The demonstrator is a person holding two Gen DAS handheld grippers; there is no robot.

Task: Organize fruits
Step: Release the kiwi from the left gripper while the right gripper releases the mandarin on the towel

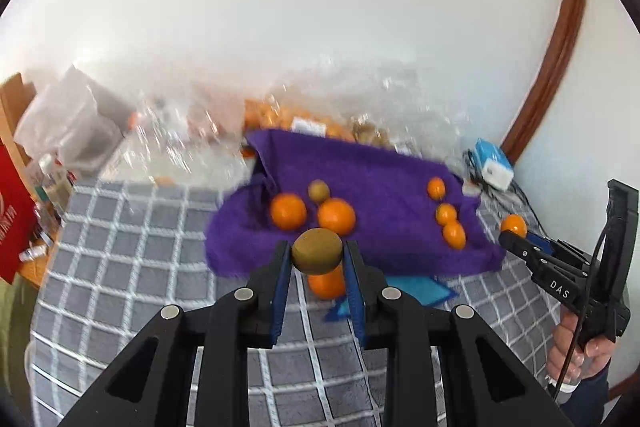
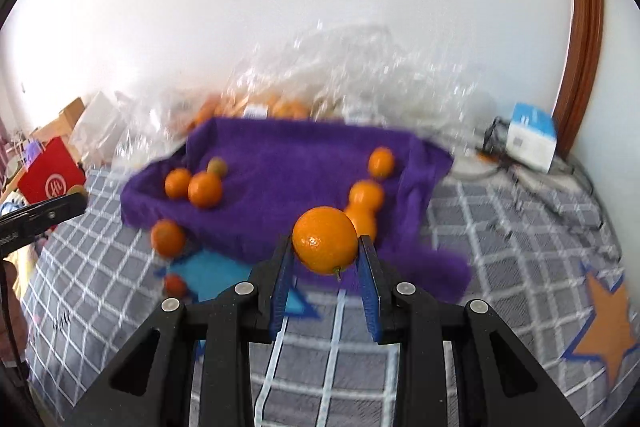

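My left gripper [image 1: 317, 254] is shut on a brown kiwi [image 1: 317, 251], held above the checked cloth in front of the purple towel [image 1: 372, 171]. My right gripper [image 2: 325, 247] is shut on an orange [image 2: 325, 245], held above the towel's [image 2: 288, 155] near edge; it also shows in the left wrist view [image 1: 516, 241]. On the towel's left lie two oranges [image 1: 288, 211] and a kiwi [image 1: 319, 191]; on its right lie three small oranges [image 1: 446, 214]. One orange [image 1: 326, 285] lies on the cloth below my left gripper.
A grey checked cloth [image 2: 500, 227] covers the surface. Clear plastic bags with more fruit [image 2: 280, 103] are piled behind the towel by the white wall. A blue and white box [image 2: 532, 135] stands at the right, a red bag [image 2: 50, 175] at the left.
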